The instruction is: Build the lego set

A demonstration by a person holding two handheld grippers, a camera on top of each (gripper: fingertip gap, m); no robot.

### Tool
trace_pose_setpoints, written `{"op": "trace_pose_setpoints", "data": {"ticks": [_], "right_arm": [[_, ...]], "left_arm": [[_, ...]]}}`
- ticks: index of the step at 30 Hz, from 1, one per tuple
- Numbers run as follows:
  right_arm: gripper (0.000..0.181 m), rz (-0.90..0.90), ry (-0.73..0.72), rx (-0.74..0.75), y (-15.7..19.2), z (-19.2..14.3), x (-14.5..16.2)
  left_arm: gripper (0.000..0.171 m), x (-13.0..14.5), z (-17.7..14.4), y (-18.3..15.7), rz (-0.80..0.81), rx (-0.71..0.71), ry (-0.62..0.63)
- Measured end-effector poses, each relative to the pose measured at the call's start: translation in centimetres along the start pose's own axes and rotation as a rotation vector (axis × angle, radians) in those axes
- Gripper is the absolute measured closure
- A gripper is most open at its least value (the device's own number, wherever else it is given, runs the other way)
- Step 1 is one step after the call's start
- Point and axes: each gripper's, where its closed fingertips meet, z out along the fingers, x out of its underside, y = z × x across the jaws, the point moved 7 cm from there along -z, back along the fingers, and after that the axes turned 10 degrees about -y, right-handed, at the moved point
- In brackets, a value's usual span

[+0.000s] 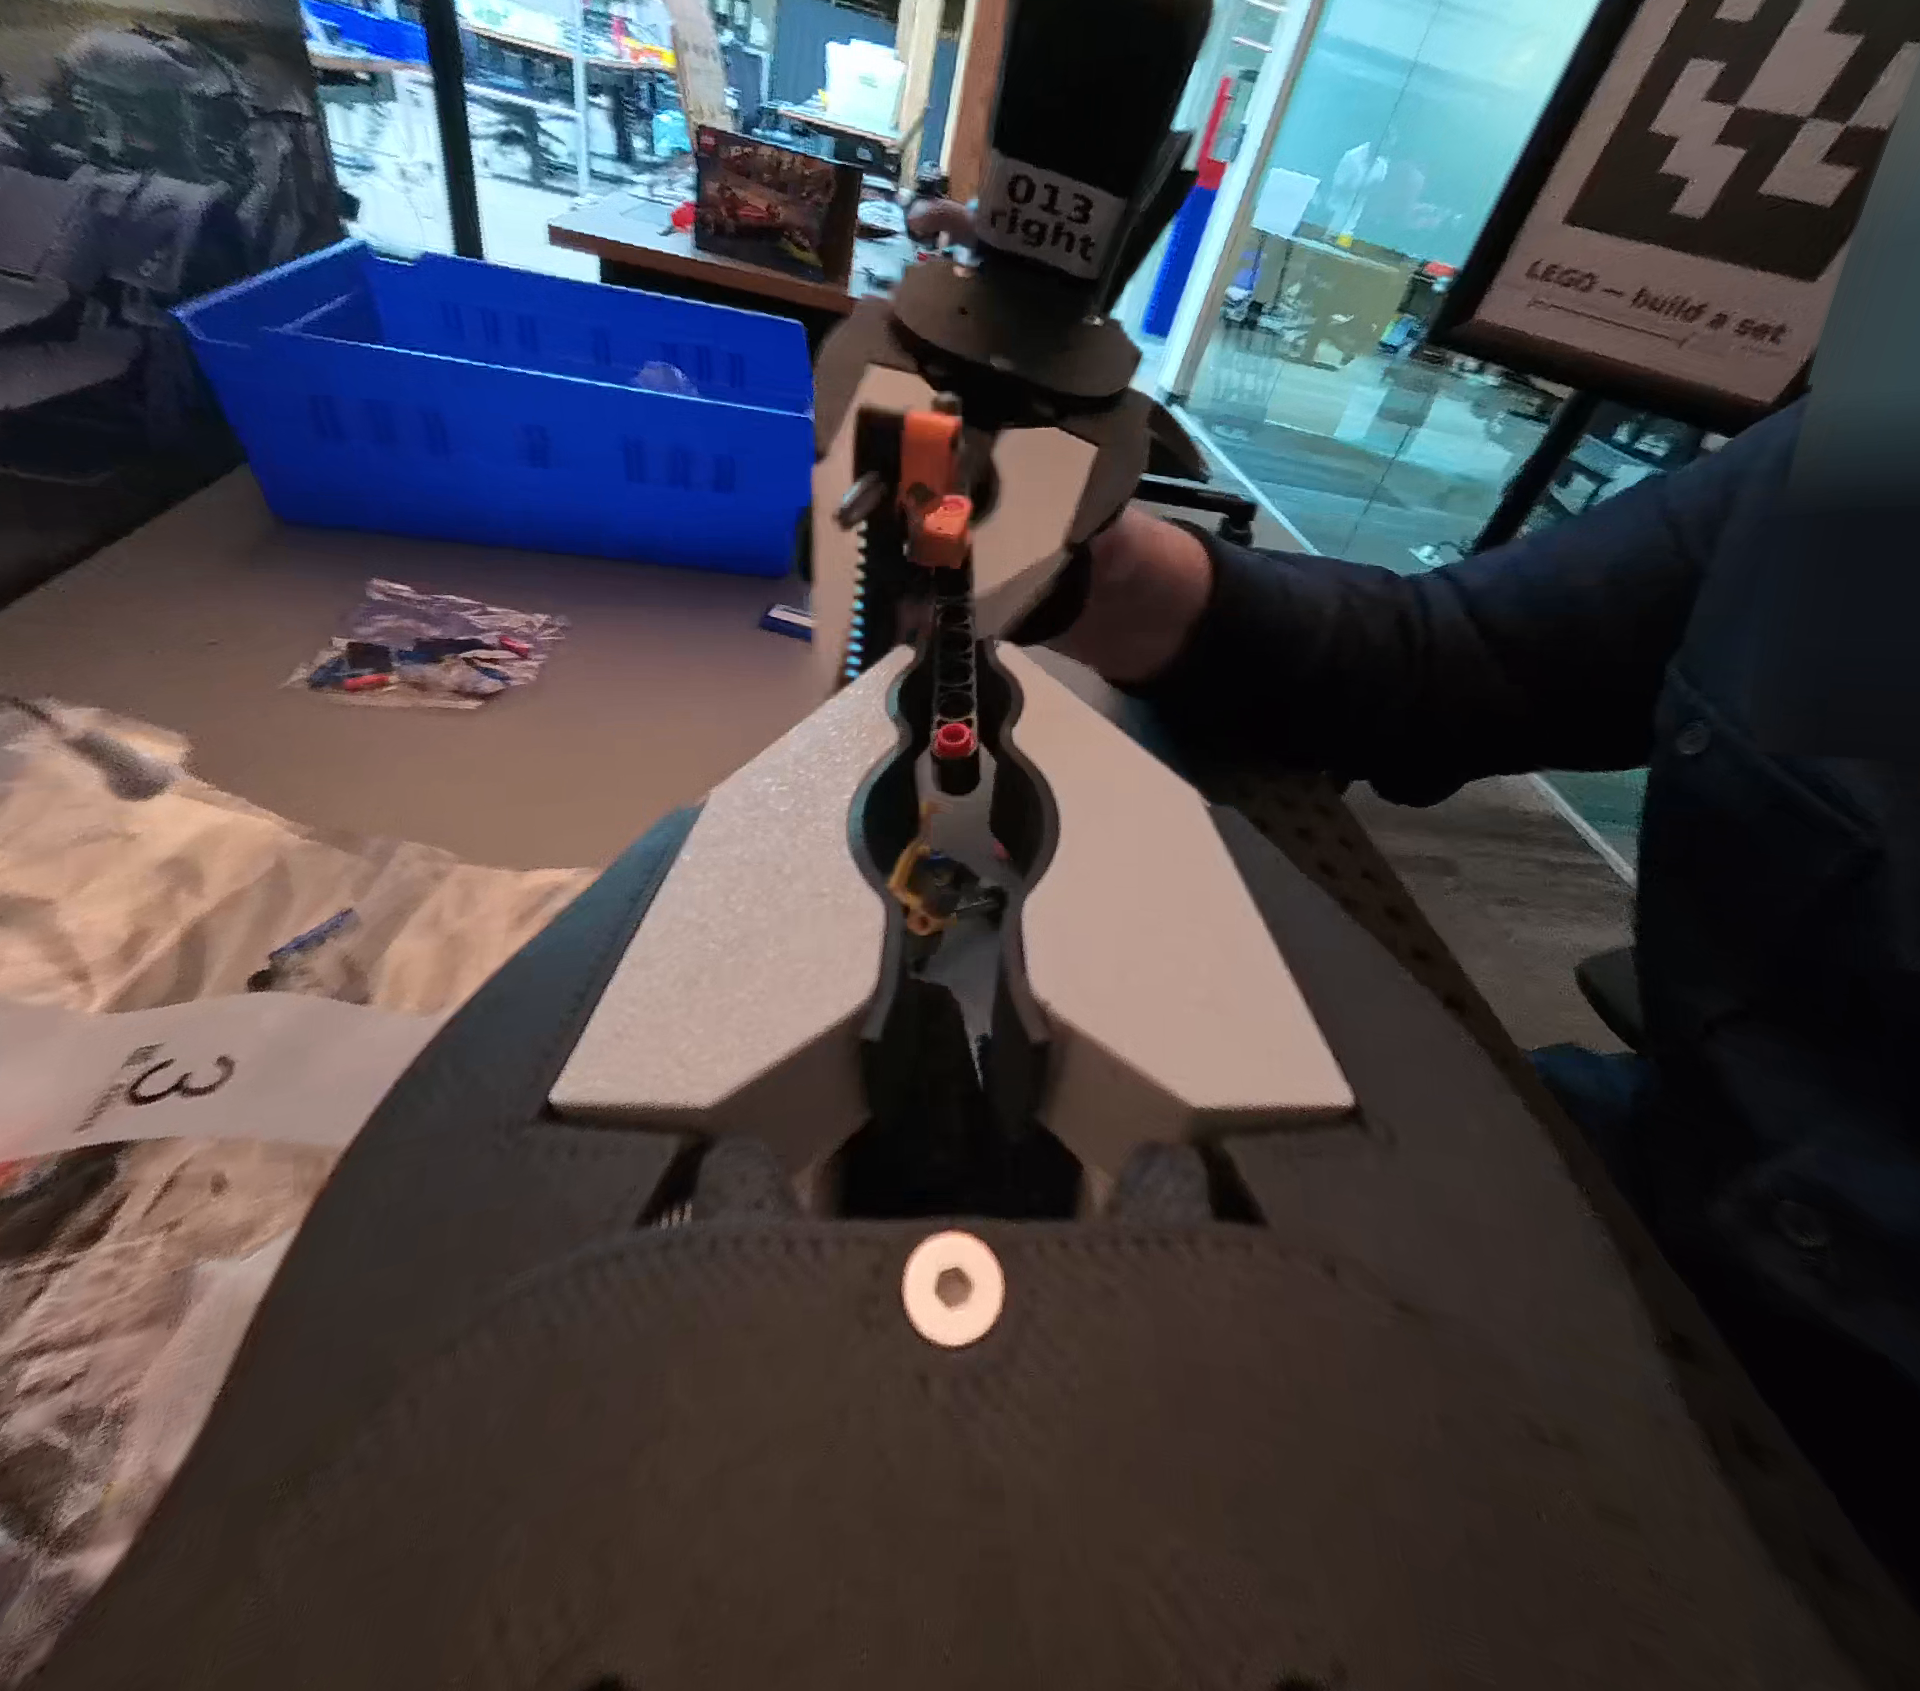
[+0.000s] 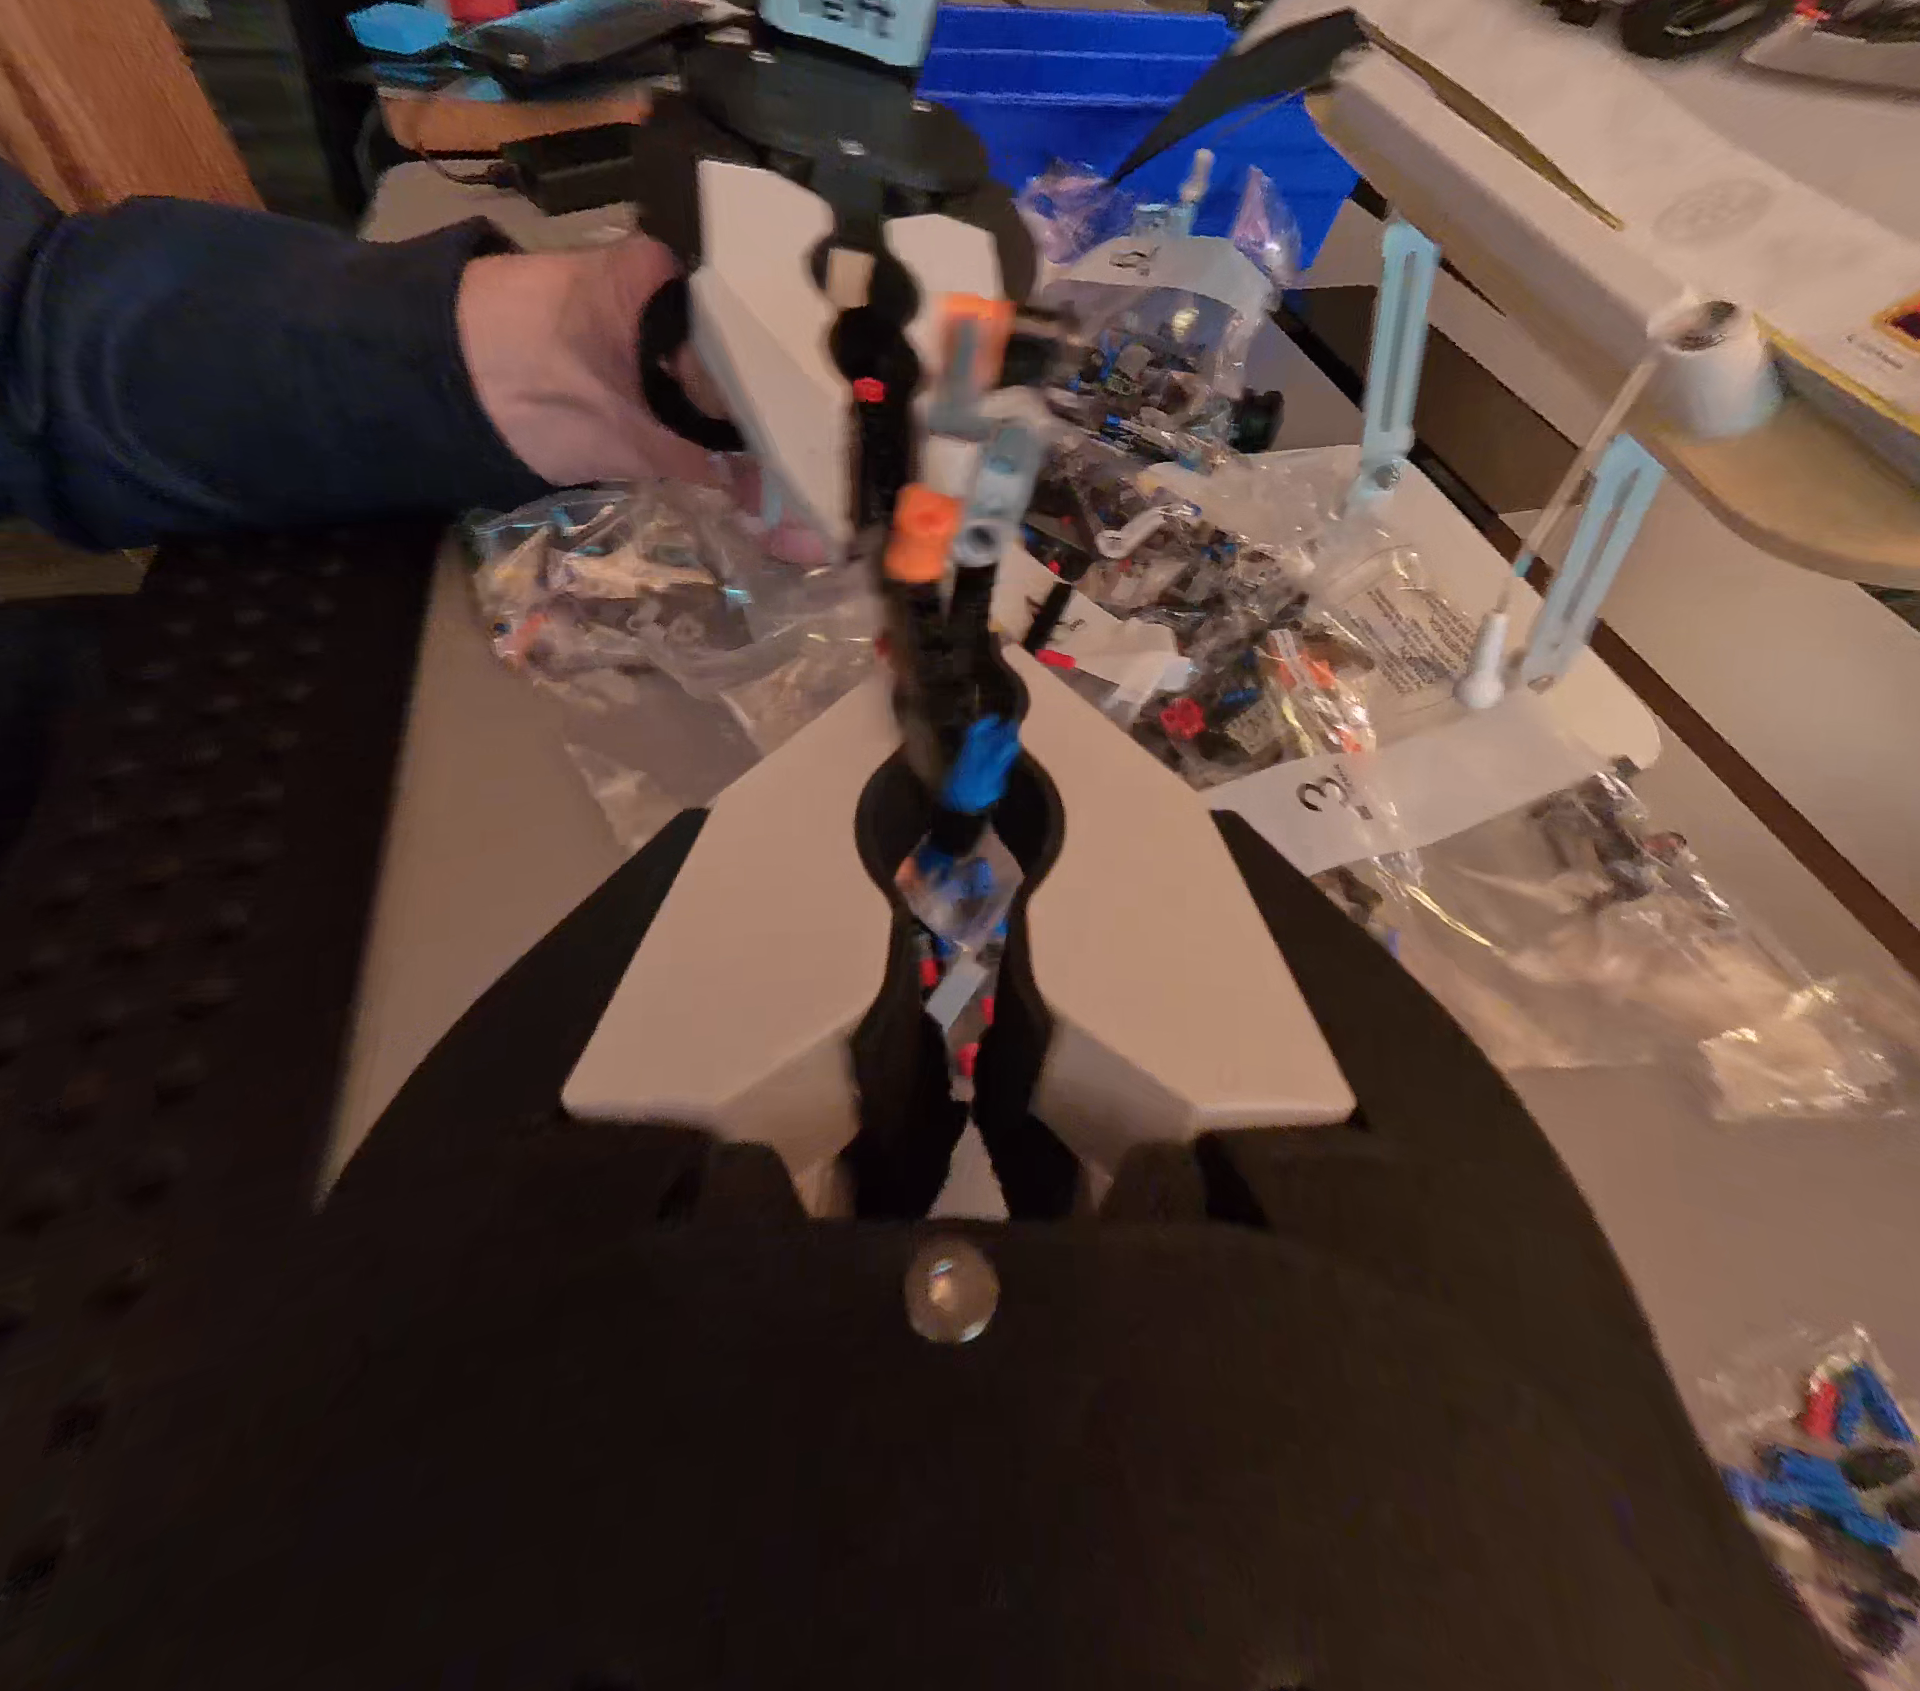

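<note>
Both grippers meet over the desk (image 2: 499, 810), facing each other and clamped on one lego assembly (image 1: 954, 633) held in the air between them. The left gripper (image 1: 951, 675) has its jaws narrowed onto the near end of the black holed beam, where a red pin sits in one hole. The right gripper (image 2: 951, 706) grips the opposite end of the same black beam with narrow jaws, a blue connector (image 2: 980, 763) lying just at its fingertips. Orange connectors (image 2: 920, 540) and grey pieces (image 2: 1003, 478) sit around the middle of the assembly, between the two sets of jaws.

In the left wrist view a blue bin (image 1: 509, 405) stands at the far left of the desk, with a small clear bag of parts (image 1: 431, 644) lying near it and a larger crumpled bag (image 1: 187, 872) at the near left. In the right wrist view many clear bags of pieces (image 2: 1205, 602) cover the desk beyond the grippers, and a set box (image 2: 1621, 31) rests tilted on a stand at the far right. A person's hand in a dark sleeve holds each gripper
</note>
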Motion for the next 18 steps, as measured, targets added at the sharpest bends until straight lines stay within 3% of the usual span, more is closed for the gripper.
{"op": "trace_pose_setpoints", "data": {"ticks": [11, 15, 18], "right_arm": [[0.177, -0.181, 0.113, 0.337, -1.5, -0.4, 0.0], [0.177, -0.184, 0.06, 0.288, -1.0, -0.9, -0.8], [0.177, -0.173, 0.109, 0.306, -1.4, -0.8, -0.1]], "left_arm": [[0.164, 0.7, 0.7, 0.5, -0.029, -0.05, 0.074], [0.165, 0.2, -1.3, 1.8, -0.07, -0.09, 0.015], [0.158, 0.6, -1.1, 1.9, 0.052, -0.181, 0.107]]}}
